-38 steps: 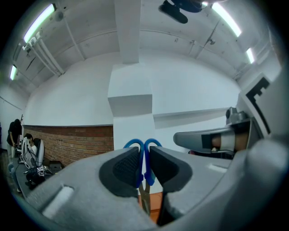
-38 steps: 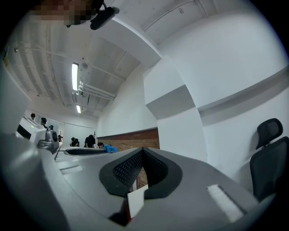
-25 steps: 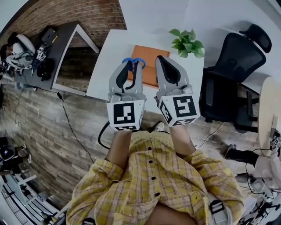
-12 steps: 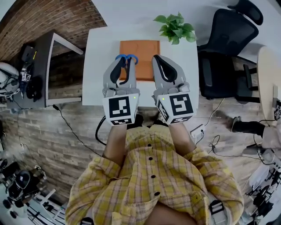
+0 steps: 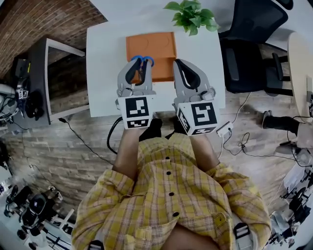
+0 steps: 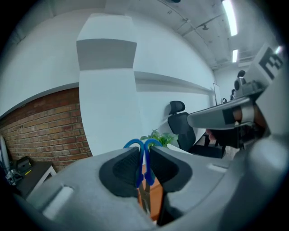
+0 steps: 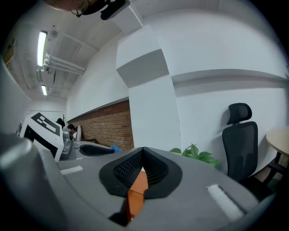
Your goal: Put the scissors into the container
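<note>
My left gripper (image 5: 141, 62) is shut on a pair of scissors (image 5: 142, 60) with blue handles. The handle loops stick out past its fingertips over the near edge of the orange container (image 5: 149, 45) on the white table (image 5: 105, 63). In the left gripper view the blue handles (image 6: 143, 154) are pinched between the two dark pads, with the orange container (image 6: 153, 195) showing below. My right gripper (image 5: 179, 62) hovers beside it over the container's near right corner, shut with nothing in it. Through its jaws, a strip of the container (image 7: 137, 190) shows.
A green potted plant (image 5: 190, 13) stands at the table's far right edge. A black office chair (image 5: 250, 34) is to the right of the table, and a dark side desk (image 5: 34, 73) with gear on it is to the left. Cables (image 5: 234, 141) lie on the wooden floor.
The table and container have come closer and squarer in the head view. Both grippers have moved forward to the container's near edge, the left still holding the scissors.
</note>
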The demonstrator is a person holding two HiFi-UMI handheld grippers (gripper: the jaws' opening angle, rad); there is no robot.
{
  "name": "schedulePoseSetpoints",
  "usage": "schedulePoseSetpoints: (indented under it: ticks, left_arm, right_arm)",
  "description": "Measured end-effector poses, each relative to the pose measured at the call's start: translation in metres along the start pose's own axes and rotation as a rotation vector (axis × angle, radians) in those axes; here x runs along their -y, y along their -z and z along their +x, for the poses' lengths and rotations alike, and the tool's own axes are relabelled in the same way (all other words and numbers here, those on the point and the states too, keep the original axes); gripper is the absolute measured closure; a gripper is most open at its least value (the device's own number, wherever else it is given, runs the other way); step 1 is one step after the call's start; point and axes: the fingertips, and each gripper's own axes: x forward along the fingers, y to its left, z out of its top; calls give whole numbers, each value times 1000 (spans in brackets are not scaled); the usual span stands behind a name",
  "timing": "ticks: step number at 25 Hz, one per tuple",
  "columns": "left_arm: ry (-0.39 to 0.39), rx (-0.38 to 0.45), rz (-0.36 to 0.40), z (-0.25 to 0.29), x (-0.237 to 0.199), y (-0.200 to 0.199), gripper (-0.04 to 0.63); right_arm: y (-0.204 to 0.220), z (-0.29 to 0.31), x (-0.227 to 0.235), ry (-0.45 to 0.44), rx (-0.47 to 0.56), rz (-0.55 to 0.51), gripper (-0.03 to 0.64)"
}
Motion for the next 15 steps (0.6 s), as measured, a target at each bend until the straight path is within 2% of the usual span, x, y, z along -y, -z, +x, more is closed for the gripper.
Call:
schedulePoseSetpoints:
  ticks: [4,9,12,15]
  left_arm:
    - [87,-49,116,18,13,20,515]
    - [239,-115,291,46,29,47,515]
    - [294,-155,389,57,39,68,514]
    - [358,-158,467,66,47,84,514]
  right_arm:
    - [16,4,2,25,-34,12,611]
    - [26,15,7,50,-51,23,612]
    - [33,18,10,63,-65,29,612]
    - [37,21,14,81,-74,37,612]
